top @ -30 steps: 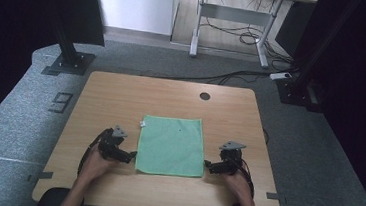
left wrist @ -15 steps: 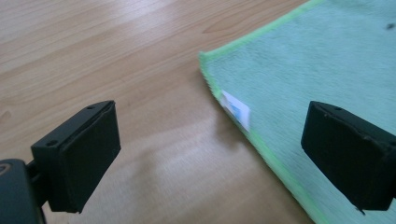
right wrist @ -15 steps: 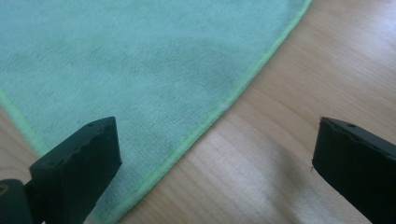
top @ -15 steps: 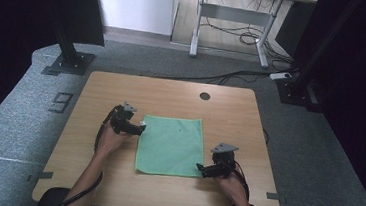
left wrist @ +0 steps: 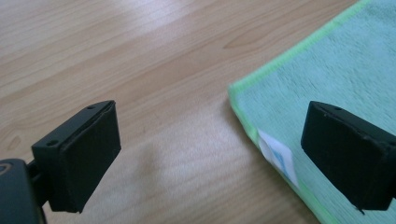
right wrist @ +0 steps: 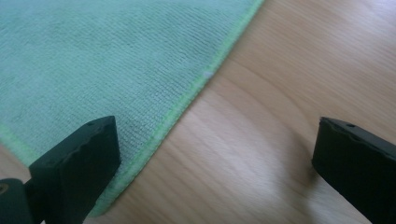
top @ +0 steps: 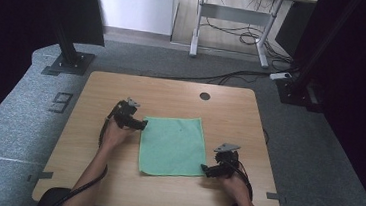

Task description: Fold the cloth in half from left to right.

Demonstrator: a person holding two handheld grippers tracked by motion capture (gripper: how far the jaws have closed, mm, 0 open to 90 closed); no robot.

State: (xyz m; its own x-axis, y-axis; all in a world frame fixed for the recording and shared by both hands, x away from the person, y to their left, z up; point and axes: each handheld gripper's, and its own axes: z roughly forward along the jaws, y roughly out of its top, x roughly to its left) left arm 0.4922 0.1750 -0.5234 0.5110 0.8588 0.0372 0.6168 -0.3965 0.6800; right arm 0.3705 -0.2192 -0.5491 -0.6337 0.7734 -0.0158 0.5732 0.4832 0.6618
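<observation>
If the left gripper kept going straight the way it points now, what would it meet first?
Most likely the green cloth: the left gripper, jaws wide open, straddles the cloth's corner by the white label. One jaw is over cloth, the other over bare table. Height above it is unclear.

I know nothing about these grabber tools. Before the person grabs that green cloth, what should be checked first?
1. Left gripper jaws wide open: ok.
2. Right gripper jaws wide open: ok.
3. Green cloth lying flat and spread on the table: ok.
4. Left gripper lined up with the cloth's far left corner: ok, the corner sits between the jaws, with the white label close by.
5. Right gripper lined up with the near right corner: ok, the hem runs between its jaws.
6. Jaws low enough to pinch the fabric: cannot tell.
</observation>
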